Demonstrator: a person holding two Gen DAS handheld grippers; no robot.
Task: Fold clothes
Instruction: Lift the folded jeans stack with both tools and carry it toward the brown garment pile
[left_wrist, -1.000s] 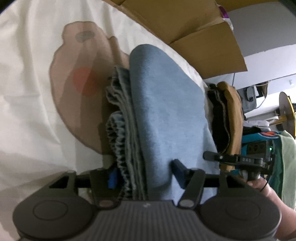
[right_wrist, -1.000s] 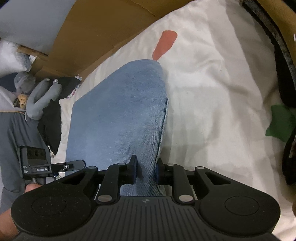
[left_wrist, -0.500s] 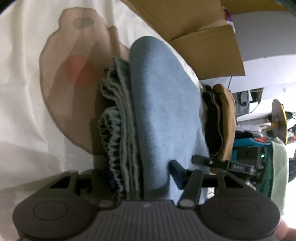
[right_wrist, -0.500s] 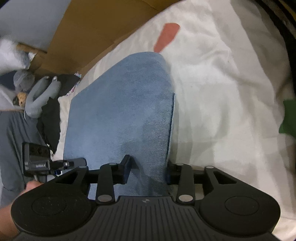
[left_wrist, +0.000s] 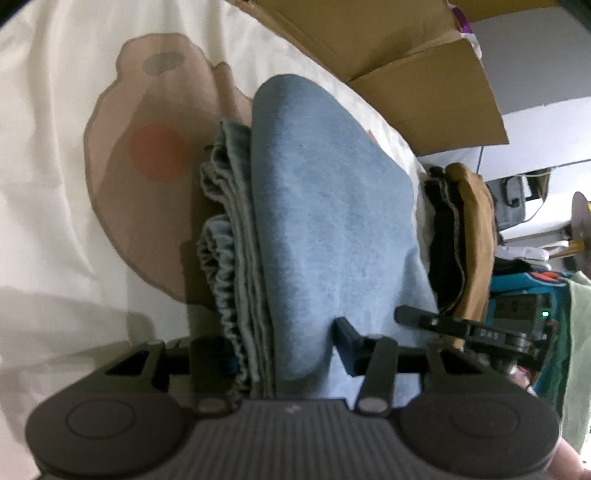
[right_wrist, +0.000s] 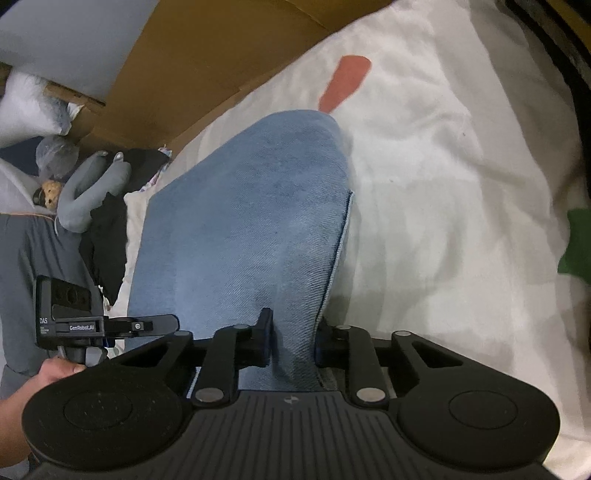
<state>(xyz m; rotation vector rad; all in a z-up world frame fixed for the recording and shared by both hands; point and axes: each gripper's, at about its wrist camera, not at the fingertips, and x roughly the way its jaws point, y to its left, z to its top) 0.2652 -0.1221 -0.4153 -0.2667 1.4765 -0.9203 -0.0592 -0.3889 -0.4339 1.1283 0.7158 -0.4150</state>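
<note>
A light-blue denim garment (left_wrist: 332, 221), folded into a thick bundle with a gathered waistband (left_wrist: 221, 266) on its left side, lies on the white printed bedsheet (left_wrist: 55, 184). My left gripper (left_wrist: 284, 350) straddles the near end of the bundle; its jaws are closing and both pads press the cloth. In the right wrist view the same denim (right_wrist: 240, 229) runs up from my right gripper (right_wrist: 293, 341), whose jaws are closing and pinch the near right edge of the fold. A hand (right_wrist: 55, 369) holds the left tool at the lower left.
Cardboard boxes (left_wrist: 406, 55) stand behind the bed. A stack of brown and black folded clothes (left_wrist: 469, 229) lies right of the denim, with a pale green garment (left_wrist: 580, 350) beyond it. A grey plush toy (right_wrist: 88, 192) and dark clothes lie at the left bed edge.
The left jaws have narrowed onto the bundle. The right jaws opened wider half a second ago, then closed again on the denim edge. The denim stayed in place.
</note>
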